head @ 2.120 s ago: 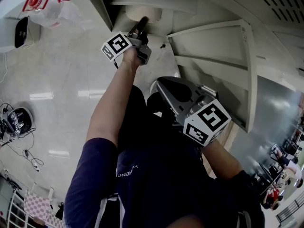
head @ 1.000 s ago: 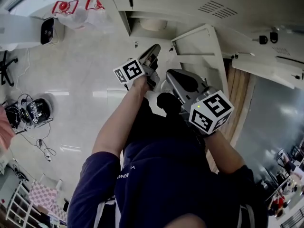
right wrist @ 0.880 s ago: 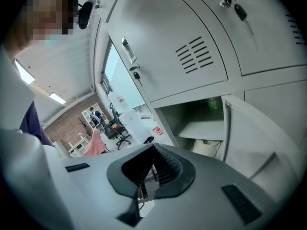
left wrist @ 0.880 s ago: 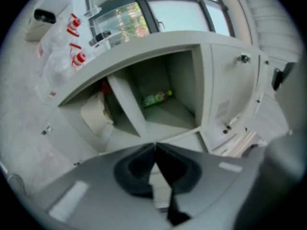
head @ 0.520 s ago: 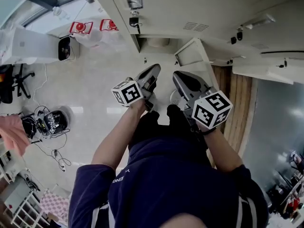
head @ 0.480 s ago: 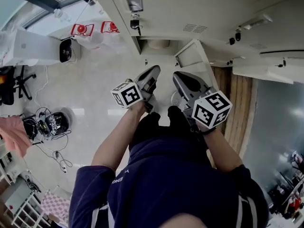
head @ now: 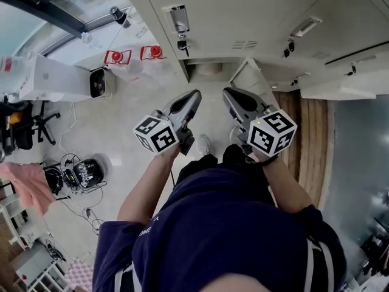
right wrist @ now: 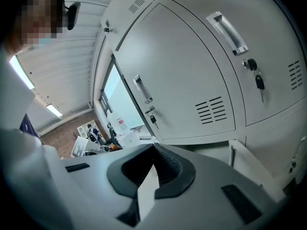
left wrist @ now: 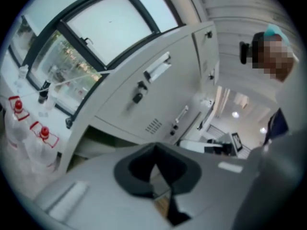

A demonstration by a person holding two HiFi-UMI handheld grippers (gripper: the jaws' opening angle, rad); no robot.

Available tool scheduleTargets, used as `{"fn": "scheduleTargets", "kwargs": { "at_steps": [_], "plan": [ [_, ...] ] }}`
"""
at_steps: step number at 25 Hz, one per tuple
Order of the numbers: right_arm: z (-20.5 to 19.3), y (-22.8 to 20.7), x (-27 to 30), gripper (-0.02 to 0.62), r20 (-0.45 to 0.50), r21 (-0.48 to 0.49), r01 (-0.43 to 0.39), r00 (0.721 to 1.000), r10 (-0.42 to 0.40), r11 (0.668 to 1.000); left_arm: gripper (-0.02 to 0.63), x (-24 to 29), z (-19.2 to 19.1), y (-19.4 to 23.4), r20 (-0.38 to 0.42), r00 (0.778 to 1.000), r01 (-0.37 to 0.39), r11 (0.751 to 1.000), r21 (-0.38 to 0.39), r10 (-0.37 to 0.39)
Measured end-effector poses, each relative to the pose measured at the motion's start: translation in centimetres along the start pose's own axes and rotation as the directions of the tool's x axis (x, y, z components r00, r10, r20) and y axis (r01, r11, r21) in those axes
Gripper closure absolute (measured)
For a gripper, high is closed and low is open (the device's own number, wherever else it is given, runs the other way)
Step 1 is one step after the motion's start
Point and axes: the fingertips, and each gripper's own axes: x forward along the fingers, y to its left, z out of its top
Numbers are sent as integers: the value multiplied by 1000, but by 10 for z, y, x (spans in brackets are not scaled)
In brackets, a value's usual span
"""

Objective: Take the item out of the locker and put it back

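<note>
Ahead of both jaws stands the bank of pale lockers (head: 243, 17), filling everything beyond the tips. Well below and ahead of the jaws is the one open compartment (head: 191, 72) down by the floor, its door (head: 250, 78) swung out on the right gripper's side. I have the left gripper (head: 194, 94) and the right gripper (head: 228, 93) side by side, near each other. Two seconds back the left one was reaching down into that compartment. Since then both have come up and away, and the opening has dropped far beneath them. The left jaws are closed tip to tip with nothing between them, and the right jaws likewise meet at the tips and carry nothing. The item (head: 209, 68), a pale round thing, lies inside the compartment, well below the jaws and touched by neither. I judge it has been put back, so the task looks all but finished; only the door is left open, if closing it is wanted
</note>
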Motion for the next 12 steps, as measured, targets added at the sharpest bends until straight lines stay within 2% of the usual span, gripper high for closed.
{"fn": "scheduleTargets", "kwargs": {
  "at_steps": [7, 12],
  "plan": [
    [13, 15, -13, 588, 51, -33, 0, 999, 1, 999, 603, -17, 26, -37, -2, 1000, 26, 986, 165, -26],
    [16, 27, -23, 588, 71, -58, 0, 997, 4, 998, 603, -25, 32, -57, -8, 998, 58, 976, 212, -58]
  ]
}}
